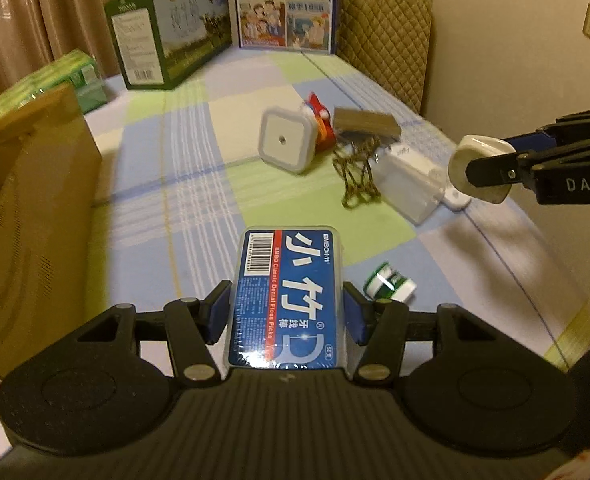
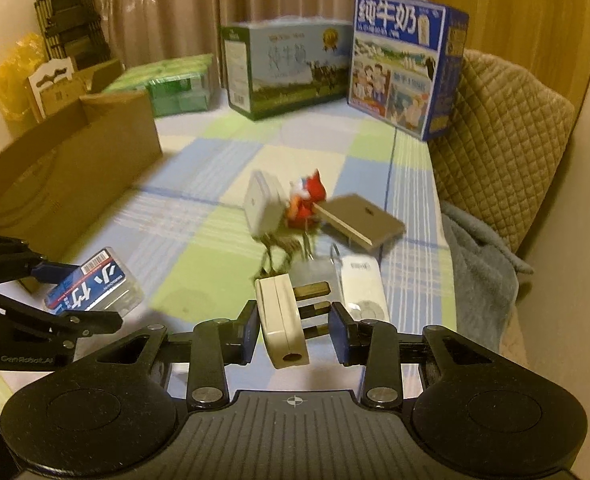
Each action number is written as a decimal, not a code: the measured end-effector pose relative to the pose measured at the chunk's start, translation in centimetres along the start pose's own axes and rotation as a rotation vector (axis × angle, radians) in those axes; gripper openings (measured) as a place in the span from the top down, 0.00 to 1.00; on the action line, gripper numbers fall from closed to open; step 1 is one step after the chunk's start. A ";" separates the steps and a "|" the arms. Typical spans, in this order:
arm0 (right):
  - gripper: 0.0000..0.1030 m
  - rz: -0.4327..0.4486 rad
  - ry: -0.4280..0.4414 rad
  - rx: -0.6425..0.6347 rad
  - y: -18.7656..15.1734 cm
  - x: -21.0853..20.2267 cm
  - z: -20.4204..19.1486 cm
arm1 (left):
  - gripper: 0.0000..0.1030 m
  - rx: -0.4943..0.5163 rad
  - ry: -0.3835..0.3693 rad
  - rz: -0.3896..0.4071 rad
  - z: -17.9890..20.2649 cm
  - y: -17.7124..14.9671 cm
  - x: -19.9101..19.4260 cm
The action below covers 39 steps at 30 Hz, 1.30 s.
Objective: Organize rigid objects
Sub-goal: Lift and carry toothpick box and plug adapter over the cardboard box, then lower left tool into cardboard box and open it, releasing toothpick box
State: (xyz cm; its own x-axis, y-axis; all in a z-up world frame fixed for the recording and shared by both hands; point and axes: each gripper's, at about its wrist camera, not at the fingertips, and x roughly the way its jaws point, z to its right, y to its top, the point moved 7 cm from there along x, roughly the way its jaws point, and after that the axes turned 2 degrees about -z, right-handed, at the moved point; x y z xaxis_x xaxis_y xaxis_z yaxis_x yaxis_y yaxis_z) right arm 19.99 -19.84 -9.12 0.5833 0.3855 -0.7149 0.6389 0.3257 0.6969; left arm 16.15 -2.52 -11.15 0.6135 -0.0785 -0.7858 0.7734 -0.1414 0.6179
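Observation:
My left gripper (image 1: 287,312) is shut on a blue dental floss pick box (image 1: 289,296), held above the checked bedsheet; the box also shows in the right wrist view (image 2: 91,284). My right gripper (image 2: 293,326) is shut on a cream plug adapter (image 2: 281,320) with brass prongs pointing right; it shows in the left wrist view (image 1: 481,174) at right. On the sheet lie a white square night light (image 1: 287,142), a red toy (image 1: 319,120), a tan flat box (image 1: 365,122), a brass chain (image 1: 357,178), a clear case (image 1: 409,186) and a small green-white jar (image 1: 389,286).
An open cardboard box (image 1: 31,216) stands at the left edge. Two milk cartons (image 2: 287,66) (image 2: 407,64) and green packs (image 2: 167,84) line the far side. A quilted cushion (image 2: 499,152) and a grey towel (image 2: 483,276) lie at right.

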 end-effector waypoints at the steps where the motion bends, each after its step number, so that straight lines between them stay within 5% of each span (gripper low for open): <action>1: 0.67 0.011 0.005 -0.002 0.6 -0.5 -0.3 | 0.49 -0.002 0.005 0.010 -0.4 0.4 -0.6; 11: 0.67 0.134 0.093 -0.076 7.8 -4.4 -7.8 | 0.49 -0.056 0.064 0.118 -8.1 4.5 -8.3; 19: 0.67 0.171 0.272 -0.169 12.2 -2.8 -19.2 | 0.49 -0.082 0.225 0.120 -19.3 3.3 -12.7; 27: 0.67 0.102 0.380 -0.217 13.2 2.8 -27.6 | 0.49 -0.110 0.276 0.027 -27.0 0.6 -10.7; 39: 0.67 0.041 0.350 -0.369 12.7 8.1 -32.0 | 0.49 -0.107 0.228 -0.017 -29.6 -1.2 -6.8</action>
State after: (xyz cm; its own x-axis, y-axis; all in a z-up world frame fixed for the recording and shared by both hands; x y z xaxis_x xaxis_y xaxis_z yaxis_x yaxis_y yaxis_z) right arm 16.80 15.05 -4.27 0.3608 0.6496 -0.6692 0.3628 0.5633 0.7424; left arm 15.78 27.41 -5.83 0.6106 0.1492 -0.7777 0.7893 -0.0346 0.6130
